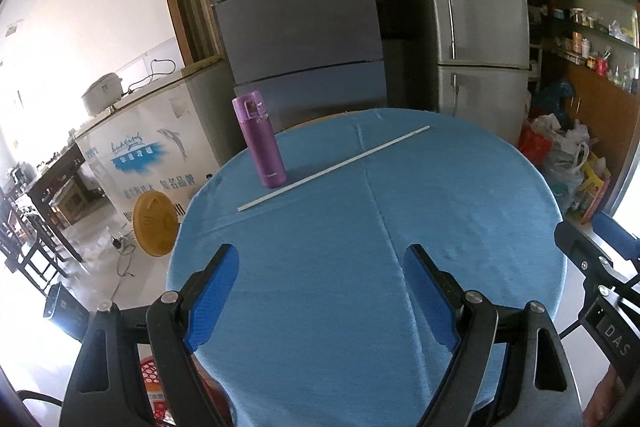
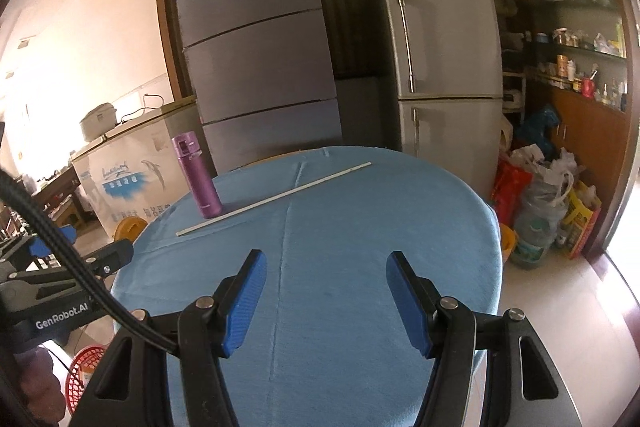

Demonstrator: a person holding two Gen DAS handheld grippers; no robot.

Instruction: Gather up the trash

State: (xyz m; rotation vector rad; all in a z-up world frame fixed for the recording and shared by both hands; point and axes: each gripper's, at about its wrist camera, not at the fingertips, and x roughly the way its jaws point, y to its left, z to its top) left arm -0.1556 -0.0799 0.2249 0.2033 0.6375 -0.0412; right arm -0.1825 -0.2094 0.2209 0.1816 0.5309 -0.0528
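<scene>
Blue-clothed table (image 1: 440,195) fronts grey fridges (image 1: 476,7); both grippers' fingers (image 1: 216,291) released, empty.

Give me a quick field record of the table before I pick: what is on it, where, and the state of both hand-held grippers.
surface: round table under a blue cloth
item 1: purple bottle, upright, far left of the table
item 2: long white stick, lying flat diagonally, just in front of the bottle
bottle and stick contact: cannot tell
left hand-held gripper: open, nothing between the jaws, over the near edge
right hand-held gripper: open, nothing between the jaws, over the near edge
floor: red basket at lower left
</scene>
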